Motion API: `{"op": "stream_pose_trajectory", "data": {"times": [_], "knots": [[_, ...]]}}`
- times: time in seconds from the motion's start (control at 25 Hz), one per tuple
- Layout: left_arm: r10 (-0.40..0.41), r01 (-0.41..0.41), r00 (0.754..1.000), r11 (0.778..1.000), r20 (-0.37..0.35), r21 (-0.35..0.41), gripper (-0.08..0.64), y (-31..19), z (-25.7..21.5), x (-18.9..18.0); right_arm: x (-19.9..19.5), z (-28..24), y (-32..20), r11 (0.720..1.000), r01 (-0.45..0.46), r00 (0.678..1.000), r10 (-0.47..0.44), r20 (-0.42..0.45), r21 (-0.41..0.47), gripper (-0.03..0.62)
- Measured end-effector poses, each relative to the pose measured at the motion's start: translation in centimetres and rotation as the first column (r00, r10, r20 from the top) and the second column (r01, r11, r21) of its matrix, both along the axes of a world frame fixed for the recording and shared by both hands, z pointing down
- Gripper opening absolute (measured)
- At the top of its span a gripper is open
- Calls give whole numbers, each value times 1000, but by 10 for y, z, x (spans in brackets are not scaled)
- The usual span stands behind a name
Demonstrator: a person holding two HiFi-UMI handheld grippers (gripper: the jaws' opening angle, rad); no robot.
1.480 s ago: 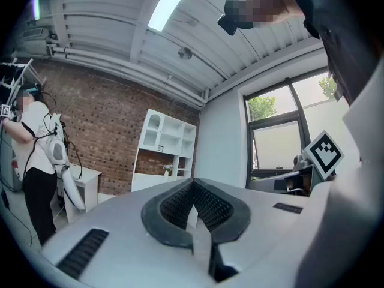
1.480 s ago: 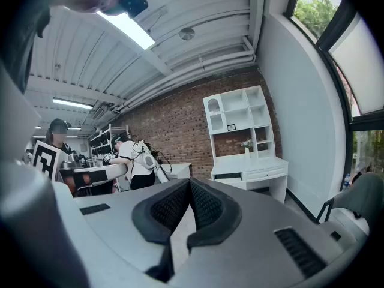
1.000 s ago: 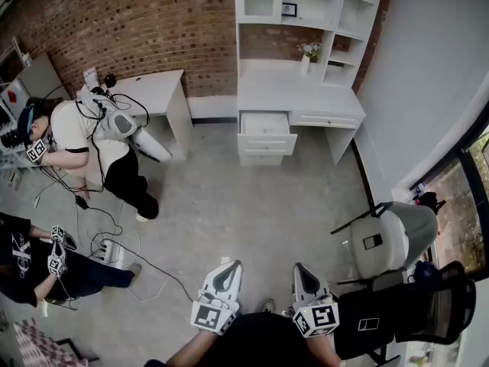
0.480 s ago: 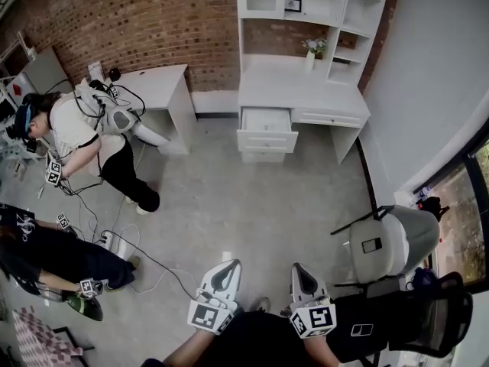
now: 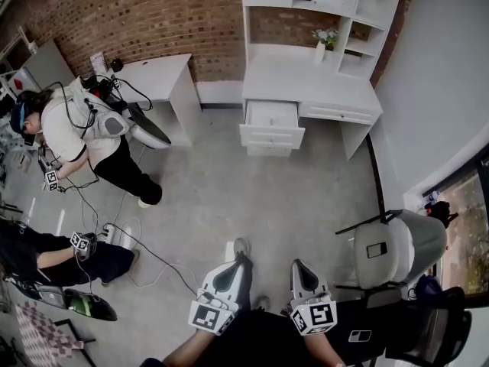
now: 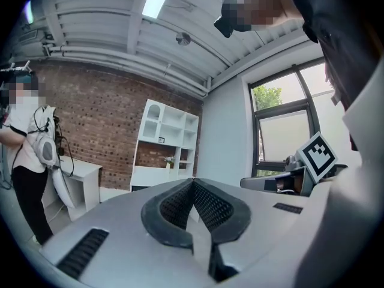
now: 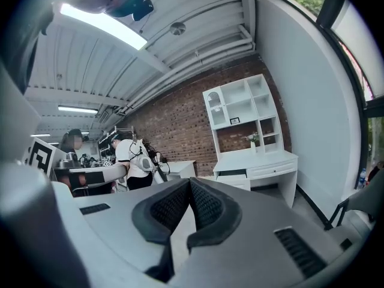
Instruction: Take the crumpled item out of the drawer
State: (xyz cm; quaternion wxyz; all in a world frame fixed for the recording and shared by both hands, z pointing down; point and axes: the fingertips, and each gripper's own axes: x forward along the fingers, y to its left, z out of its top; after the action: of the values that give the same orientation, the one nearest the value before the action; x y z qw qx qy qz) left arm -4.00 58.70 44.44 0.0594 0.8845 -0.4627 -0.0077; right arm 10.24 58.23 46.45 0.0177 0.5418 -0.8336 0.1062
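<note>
A white desk with a shelf unit stands against the brick wall across the room. Its left drawer is pulled open; from here its inside looks pale and I can make out no crumpled item. My left gripper and right gripper are held low in front of my body, far from the desk, both pointing toward it. In the left gripper view the left gripper has its pads together with nothing between them. The right gripper stands likewise, and the open drawer shows beyond it.
A person in a white shirt stands at the left beside a second white desk. Another person crouches at the lower left, with cables and a power strip on the floor. A grey chair stands at my right.
The desk has drifted right and slightly down in the head view, and my shoe now shows ahead of the left gripper. The people at left have shifted. Both grippers stay shut.
</note>
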Motion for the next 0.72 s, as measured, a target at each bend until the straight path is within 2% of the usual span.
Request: {"op": "stream_pose_trajectory", "data": {"times": [0.24,0.48,0.72], "knots": [[36,-36,999,999,-21,-14,23,-108,17,2,-7,9,-100,1000,-18,1000,17,-24,-19,14],[89,-89,991,996,-105,3,23,-244,-1,-5,-23,-7,-231,999,-53,997,53,-57,5,14],[148,-144,984,989,-102,45,23,-347,-14,-17,-35,-18,-337,995,-93,994,94,-51,19,14]]}}
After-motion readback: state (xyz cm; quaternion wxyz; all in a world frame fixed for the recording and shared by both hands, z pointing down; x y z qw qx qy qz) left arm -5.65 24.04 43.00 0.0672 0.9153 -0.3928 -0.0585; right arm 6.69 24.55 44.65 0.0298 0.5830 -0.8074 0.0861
